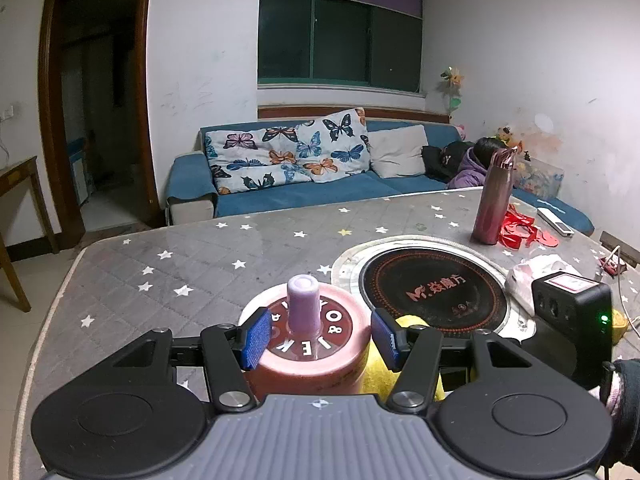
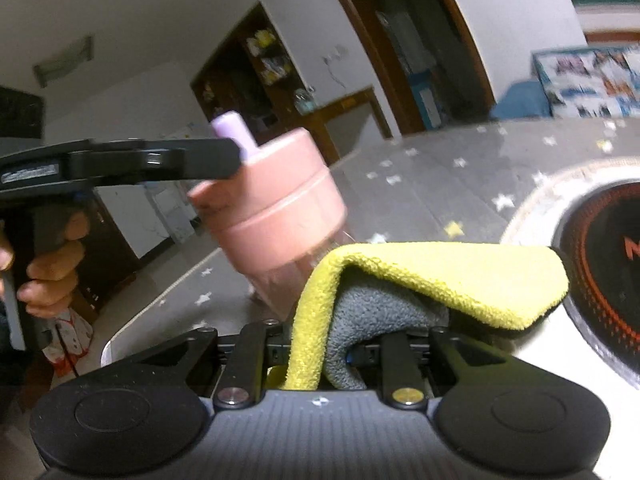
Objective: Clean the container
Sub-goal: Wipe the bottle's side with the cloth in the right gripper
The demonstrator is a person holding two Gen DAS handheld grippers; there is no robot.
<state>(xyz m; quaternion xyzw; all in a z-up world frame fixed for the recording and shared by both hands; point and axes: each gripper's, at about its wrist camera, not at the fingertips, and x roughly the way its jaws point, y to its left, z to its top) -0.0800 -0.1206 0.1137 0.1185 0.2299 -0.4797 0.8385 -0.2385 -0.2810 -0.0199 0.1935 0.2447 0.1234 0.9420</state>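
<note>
A pink container (image 1: 316, 360) with a lilac spout (image 1: 304, 304) stands on the starred grey table (image 1: 180, 264). My left gripper (image 1: 320, 338) is shut on it, blue pads (image 1: 256, 338) pressing both sides of its lid. In the right wrist view the container (image 2: 280, 208) leans, its clear lower body showing under the pink lid, and the left gripper's finger (image 2: 160, 160) reaches its top. My right gripper (image 2: 324, 340) is shut on a yellow and grey cloth (image 2: 440, 276), which hides its fingertips and lies against the container's lower right side. The cloth (image 1: 412, 322) shows behind the container.
A round black induction hob (image 1: 432, 292) is set into the table right of the container. Farther back stand a pink metal flask (image 1: 494, 204), red scraps (image 1: 524, 232), a white remote (image 1: 554, 220) and a white bag (image 1: 536, 272). A person (image 1: 472, 164) lies on the blue sofa (image 1: 320, 192).
</note>
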